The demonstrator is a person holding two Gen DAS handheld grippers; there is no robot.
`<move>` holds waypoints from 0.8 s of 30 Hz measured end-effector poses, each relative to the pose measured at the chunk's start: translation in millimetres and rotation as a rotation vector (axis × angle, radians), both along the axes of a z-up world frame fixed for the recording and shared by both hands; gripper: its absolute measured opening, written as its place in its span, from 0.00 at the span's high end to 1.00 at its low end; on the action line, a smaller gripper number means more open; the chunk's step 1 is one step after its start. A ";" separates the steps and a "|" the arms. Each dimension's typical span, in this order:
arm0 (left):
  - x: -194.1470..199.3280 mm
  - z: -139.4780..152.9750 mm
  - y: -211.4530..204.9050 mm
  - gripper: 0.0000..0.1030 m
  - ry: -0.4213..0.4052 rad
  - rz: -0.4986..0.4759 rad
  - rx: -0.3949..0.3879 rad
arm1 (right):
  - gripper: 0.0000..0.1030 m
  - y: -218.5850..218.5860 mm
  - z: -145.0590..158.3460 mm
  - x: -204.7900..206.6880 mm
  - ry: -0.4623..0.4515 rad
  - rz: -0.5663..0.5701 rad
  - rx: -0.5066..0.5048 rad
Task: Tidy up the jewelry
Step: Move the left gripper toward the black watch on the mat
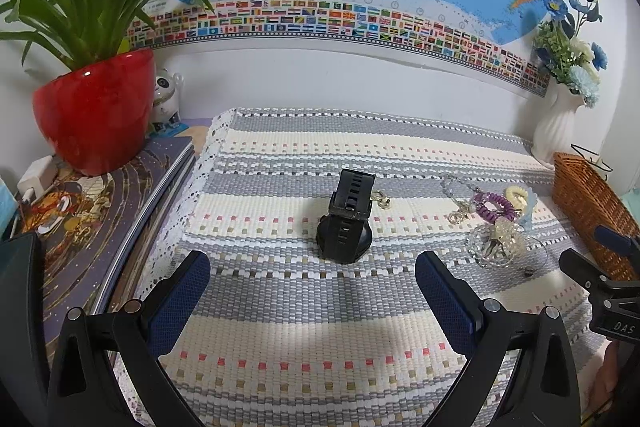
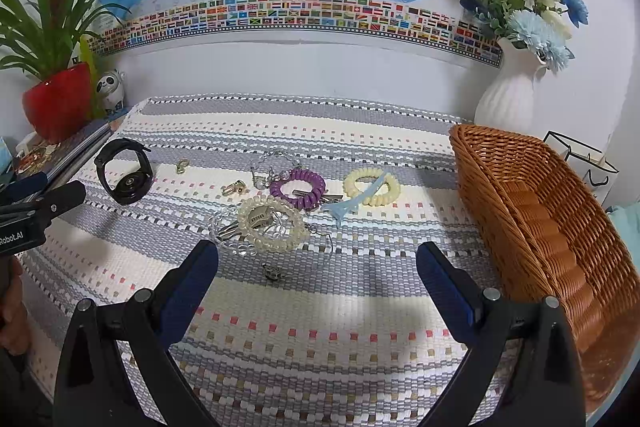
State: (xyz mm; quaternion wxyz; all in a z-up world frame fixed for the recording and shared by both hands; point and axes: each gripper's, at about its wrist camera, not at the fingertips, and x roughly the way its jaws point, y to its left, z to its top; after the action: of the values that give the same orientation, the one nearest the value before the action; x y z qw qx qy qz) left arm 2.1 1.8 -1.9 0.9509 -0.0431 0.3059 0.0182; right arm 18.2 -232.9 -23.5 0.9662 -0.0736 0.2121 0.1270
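From the left wrist camera I see only a corner of the wicker basket (image 1: 588,211) at the right edge of the woven mat (image 1: 320,315); I cannot tell from here what is in it. Against the wall behind the basket stands a white vase (image 1: 558,131) with blue and white flowers in it. My left gripper (image 1: 312,287) hangs over the mat with its jaws spread wide and nothing between them. The black watch (image 1: 346,223) stands on the mat straight ahead of the gripper, apart from the pads, well to the left of the basket. A heap of jewelry (image 1: 496,223) lies between the watch and the basket.

From the right wrist camera the basket (image 2: 540,211) fills the right side, and the part of its inside that I can see holds nothing. My right gripper (image 2: 318,279) is also wide open and holding nothing, just left of the basket. Ahead of its pads, left of the basket, lie a cream bead bracelet (image 2: 276,227), a purple coil band (image 2: 298,187), a yellow coil band (image 2: 372,185) with a pale blue clip (image 2: 352,203) across it, and a small charm (image 2: 273,271) nearest the gripper. The watch (image 2: 124,173) stands farthest from the basket, just beyond the tip of the left gripper (image 2: 60,199).
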 end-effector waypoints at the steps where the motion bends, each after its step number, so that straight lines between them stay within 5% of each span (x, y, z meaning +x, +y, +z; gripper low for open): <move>1: -0.1 -0.5 0.1 0.01 0.000 0.001 -0.002 | 0.03 0.1 0.0 0.0 0.000 0.001 0.000; 24: 1.4 0.1 1.1 0.01 -0.005 0.012 0.010 | 0.03 -4.0 -0.2 3.7 0.024 0.013 0.028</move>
State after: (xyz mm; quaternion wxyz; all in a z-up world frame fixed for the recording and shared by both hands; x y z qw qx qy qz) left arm 3.4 2.9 -1.7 0.9518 -0.0403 0.3030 0.0252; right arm 21.8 -236.9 -23.7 0.9636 -0.0600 0.2216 0.1372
